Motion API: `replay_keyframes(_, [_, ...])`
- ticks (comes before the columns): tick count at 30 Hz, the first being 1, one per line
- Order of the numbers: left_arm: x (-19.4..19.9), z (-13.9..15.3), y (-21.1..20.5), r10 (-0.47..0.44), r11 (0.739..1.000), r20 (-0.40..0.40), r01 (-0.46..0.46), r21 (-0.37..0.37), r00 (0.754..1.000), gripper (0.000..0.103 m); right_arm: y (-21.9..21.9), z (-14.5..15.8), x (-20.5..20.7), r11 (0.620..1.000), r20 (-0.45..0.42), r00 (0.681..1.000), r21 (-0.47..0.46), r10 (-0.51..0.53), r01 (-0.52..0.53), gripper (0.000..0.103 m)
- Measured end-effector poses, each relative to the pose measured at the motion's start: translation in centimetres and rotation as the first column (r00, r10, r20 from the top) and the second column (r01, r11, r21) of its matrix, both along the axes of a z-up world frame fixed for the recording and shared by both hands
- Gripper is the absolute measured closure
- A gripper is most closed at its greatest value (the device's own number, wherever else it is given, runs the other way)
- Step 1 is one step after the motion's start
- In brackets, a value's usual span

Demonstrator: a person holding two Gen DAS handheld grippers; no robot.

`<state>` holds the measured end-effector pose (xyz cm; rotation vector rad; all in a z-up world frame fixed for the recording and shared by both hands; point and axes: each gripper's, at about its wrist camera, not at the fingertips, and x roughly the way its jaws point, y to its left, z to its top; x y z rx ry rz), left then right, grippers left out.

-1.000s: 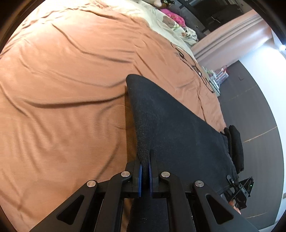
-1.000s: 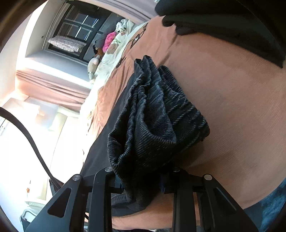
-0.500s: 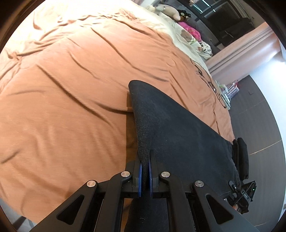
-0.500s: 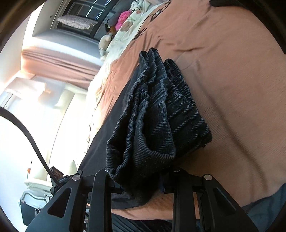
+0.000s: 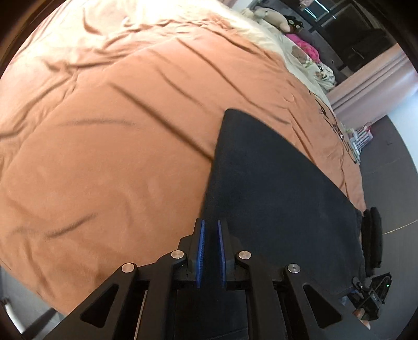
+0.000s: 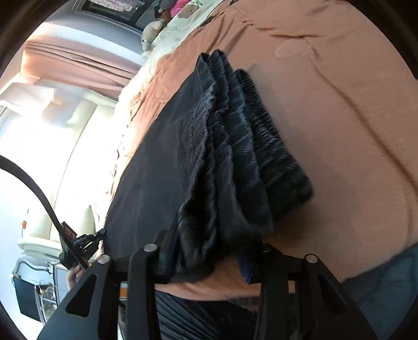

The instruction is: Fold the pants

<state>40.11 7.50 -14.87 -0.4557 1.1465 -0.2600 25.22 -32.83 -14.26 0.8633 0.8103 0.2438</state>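
Note:
Dark pants (image 5: 274, 196) lie flat in a long strip on the peach blanket (image 5: 104, 157). My left gripper (image 5: 210, 227) holds their near edge; its jaws are opening a little, with dark cloth still filling the narrow gap between the blue pads. In the right wrist view the ribbed, bunched end of the pants (image 6: 235, 143) rests on the blanket (image 6: 339, 104). My right gripper (image 6: 209, 251) straddles that bunch with its jaws opening. Its right pad (image 6: 245, 261) stands clear of the cloth, with blanket showing in between.
Plush toys and pale bedding (image 5: 274, 18) lie at the far end of the bed. A pink curtain (image 5: 378, 78) and dark floor (image 5: 392, 170) lie beyond the bed's right edge. A person's dark clothing (image 6: 203, 313) fills the bottom of the right wrist view.
The left view has swept across the bed and its pads stand slightly further apart. The right jaws have spread, and the right pad has come off the bunched cloth.

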Motion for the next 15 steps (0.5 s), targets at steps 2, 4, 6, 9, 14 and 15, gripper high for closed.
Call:
replay_keyframes(2, [-0.6, -0.5, 0.7, 0.007, 0.999, -0.007, -0.008, -0.033, 1.000, 0.081, -1.3, 0.4, -0.5, 0.999, 0.002, 1.000, -0.037, -0.002, 0.002, 0.062])
replay_keyframes(4, [-1.6, -0.8, 1.3, 0.031, 0.999, 0.000, -0.031, -0.021, 1.000, 0.063, -2.6, 1.1, -1.2, 0.995, 0.017, 1.000, -0.101, -0.003, 0.005, 0.061])
replay_keyframes(6, [-2.2, -1.1, 2.0, 0.043, 0.998, 0.001, -0.043, -0.035, 0.999, 0.061, -3.9, 2.1, -1.6, 0.986, 0.042, 0.999, -0.163, -0.008, 0.014, 0.061])
replay_keyframes(9, [-3.5, -1.5, 2.8, 0.057, 0.996, -0.002, -0.057, -0.066, 0.998, 0.058, -5.8, 3.5, -2.3, 0.980, 0.078, 0.997, -0.196, -0.029, 0.044, 0.061])
replay_keyframes(14, [-5.1, -2.0, 3.6, 0.072, 0.992, -0.002, -0.072, -0.102, 0.997, 0.050, -7.9, 6.0, -0.9, 0.955, 0.127, 0.992, -0.293, 0.005, 0.032, 0.061])
replay_keyframes(15, [-5.5, -2.0, 3.6, 0.070, 0.992, 0.002, -0.070, -0.106, 0.998, 0.048, -8.4, 6.6, 0.0, 0.948, 0.133, 0.991, -0.317, 0.018, 0.025, 0.061])
